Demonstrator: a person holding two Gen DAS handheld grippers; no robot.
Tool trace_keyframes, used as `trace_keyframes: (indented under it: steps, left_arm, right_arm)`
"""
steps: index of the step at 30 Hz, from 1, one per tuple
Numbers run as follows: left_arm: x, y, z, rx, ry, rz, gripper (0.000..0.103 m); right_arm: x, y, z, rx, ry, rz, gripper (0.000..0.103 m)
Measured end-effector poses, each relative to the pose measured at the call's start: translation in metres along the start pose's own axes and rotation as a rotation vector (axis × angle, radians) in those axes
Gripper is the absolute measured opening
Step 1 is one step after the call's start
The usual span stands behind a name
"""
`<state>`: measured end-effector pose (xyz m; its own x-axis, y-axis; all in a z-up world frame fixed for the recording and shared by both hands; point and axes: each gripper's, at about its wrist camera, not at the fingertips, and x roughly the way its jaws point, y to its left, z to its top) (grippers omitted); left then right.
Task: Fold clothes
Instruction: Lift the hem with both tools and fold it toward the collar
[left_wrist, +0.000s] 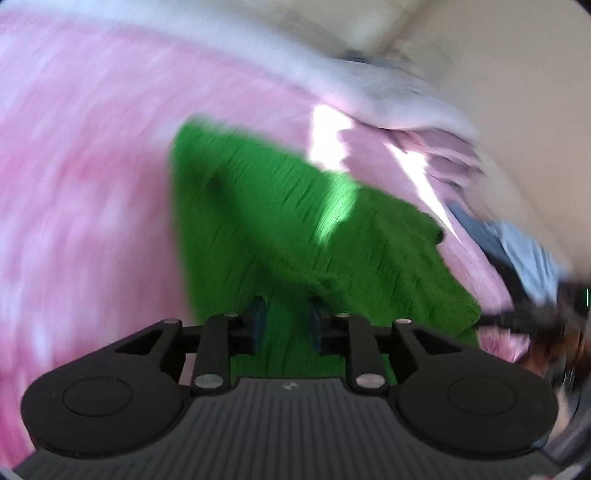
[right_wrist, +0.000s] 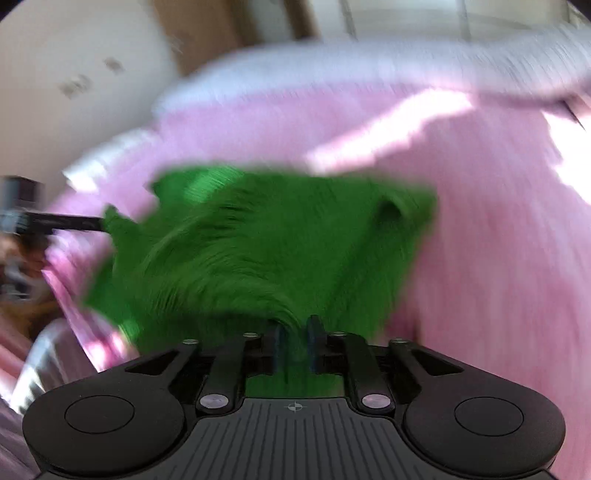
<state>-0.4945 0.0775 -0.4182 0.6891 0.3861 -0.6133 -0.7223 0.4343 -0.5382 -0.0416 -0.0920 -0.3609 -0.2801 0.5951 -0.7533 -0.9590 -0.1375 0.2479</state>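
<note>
Left wrist view: left tool pinching a green cloth, which lies spread over a pink bedspread on the bed. Right wrist view: right tool pinching the same cloth's near edge; picture blurred.

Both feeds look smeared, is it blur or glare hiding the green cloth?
Left wrist view: motion blur smears the pink bedding; sun glare patches cross the green cloth. Right wrist view: cloth and bedding streaked, only the right gripper sharp.
</note>
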Motion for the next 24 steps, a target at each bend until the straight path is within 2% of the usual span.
trace_keyframes:
  steps: [2,3,5,7,8,11,15,19,20,21,22,23,24]
  left_arm:
    - [-0.008,0.006,-0.016,-0.126,-0.042,-0.016,0.031]
    - [-0.011,0.006,-0.019,-0.165,-0.064,-0.024,0.032]
    - [-0.014,0.002,-0.023,-0.229,-0.096,-0.032,0.038]
    - [-0.015,0.000,-0.026,-0.285,-0.109,-0.057,0.040]
    - [-0.016,0.001,-0.028,-0.317,-0.115,-0.071,0.041]
    - [-0.020,0.007,-0.037,-0.412,-0.142,-0.109,0.041]
    - [-0.024,0.012,-0.040,-0.462,-0.157,-0.125,0.048]
    - [-0.002,0.014,-0.033,-0.510,-0.144,-0.151,0.047]
    - [0.005,0.015,-0.032,-0.515,-0.142,-0.150,0.039]
    - [0.007,0.012,-0.031,-0.465,-0.154,-0.126,0.030]
    - [0.008,0.010,-0.030,-0.415,-0.166,-0.102,0.007]
    - [0.009,0.007,-0.029,-0.364,-0.178,-0.078,0.007]
    - [0.004,0.004,-0.034,-0.307,-0.192,-0.064,0.007]
  right_arm:
    - [-0.006,0.002,-0.018,0.108,-0.033,-0.022,0.024]
    - [-0.010,0.000,-0.023,0.168,-0.061,-0.012,0.027]
    - [-0.017,-0.006,-0.025,0.292,-0.131,0.033,0.036]
    - [-0.021,-0.013,-0.023,0.417,-0.197,0.089,0.051]
    - [-0.021,-0.018,-0.022,0.483,-0.221,0.120,0.054]
    - [-0.017,-0.033,-0.021,0.672,-0.234,0.198,0.057]
    - [-0.010,-0.038,-0.026,0.789,-0.227,0.241,0.058]
    - [0.005,-0.048,-0.025,0.930,-0.244,0.296,0.058]
    - [0.009,-0.050,-0.023,0.947,-0.242,0.297,0.058]
    - [0.014,-0.051,-0.021,0.965,-0.241,0.298,0.058]
    - [0.019,-0.053,-0.020,0.982,-0.239,0.300,0.046]
    - [0.019,-0.051,-0.019,0.962,-0.237,0.269,0.023]
    - [0.015,-0.047,-0.016,0.904,-0.254,0.234,0.009]
